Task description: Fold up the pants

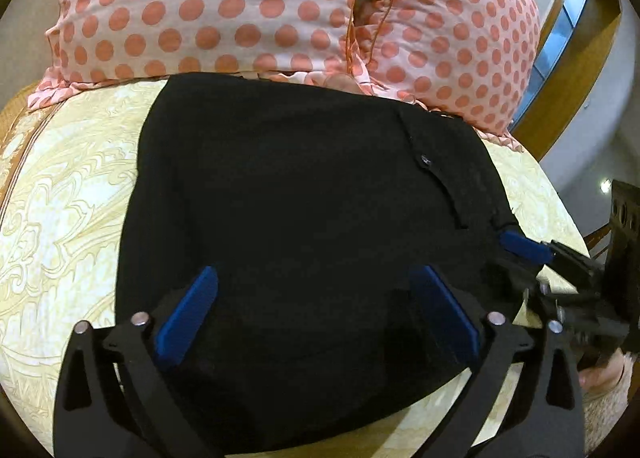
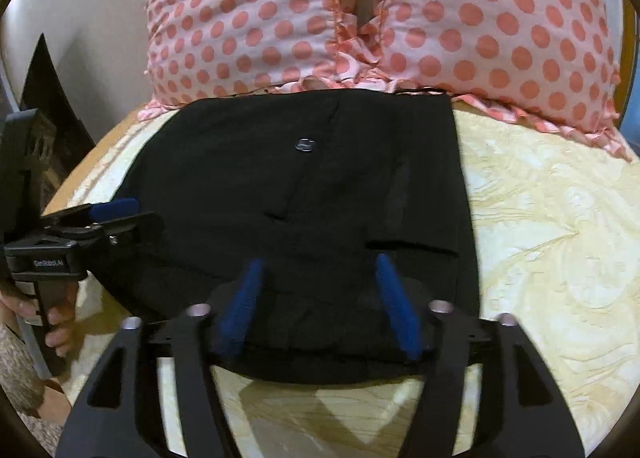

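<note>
Black pants [image 1: 300,226] lie folded into a compact block on a cream patterned bedspread [image 1: 60,198]; they also show in the right wrist view [image 2: 320,186], with a small metal button [image 2: 303,145] on top. My left gripper [image 1: 316,278] hovers over the near half of the pants, blue-padded jaws wide apart and empty. My right gripper [image 2: 318,262] is open over the near edge of the pants, holding nothing. Each gripper shows side-on in the other's view: the right one [image 1: 524,246] at the pants' right edge, the left one [image 2: 116,214] at their left edge.
Two pink pillows with orange polka dots [image 2: 400,18] lean behind the pants, touching their far edge. A wooden bed frame and pale wall [image 1: 580,58] are at the right. The bedspread [image 2: 540,238] extends to the right of the pants.
</note>
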The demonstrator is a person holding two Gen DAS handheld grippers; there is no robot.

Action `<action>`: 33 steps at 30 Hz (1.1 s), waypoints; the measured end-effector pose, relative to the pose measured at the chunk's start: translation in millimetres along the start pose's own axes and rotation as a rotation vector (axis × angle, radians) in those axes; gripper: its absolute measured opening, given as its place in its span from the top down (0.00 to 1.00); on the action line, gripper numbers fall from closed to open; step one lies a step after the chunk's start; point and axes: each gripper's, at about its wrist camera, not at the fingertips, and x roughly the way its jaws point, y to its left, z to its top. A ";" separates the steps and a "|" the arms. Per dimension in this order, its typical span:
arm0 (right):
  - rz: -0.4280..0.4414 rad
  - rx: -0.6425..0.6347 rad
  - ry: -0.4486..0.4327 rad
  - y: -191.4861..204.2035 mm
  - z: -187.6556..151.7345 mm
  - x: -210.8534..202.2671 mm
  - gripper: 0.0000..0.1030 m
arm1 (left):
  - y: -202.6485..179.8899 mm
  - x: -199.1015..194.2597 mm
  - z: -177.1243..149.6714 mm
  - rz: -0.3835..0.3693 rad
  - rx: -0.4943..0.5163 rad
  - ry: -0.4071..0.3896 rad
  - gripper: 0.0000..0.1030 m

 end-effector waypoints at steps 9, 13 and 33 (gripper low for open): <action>-0.177 0.225 -0.149 -33.2 -22.4 -62.2 0.05 | 17.4 -78.0 -36.4 0.244 0.010 -0.147 0.02; -0.305 0.327 -0.200 -48.9 -50.2 -89.6 0.04 | 19.7 -109.5 -79.3 0.304 0.012 -0.208 0.02; -0.232 0.016 -0.177 76.6 -122.5 -71.1 0.02 | -14.9 -99.2 -153.6 0.346 0.079 -0.178 0.02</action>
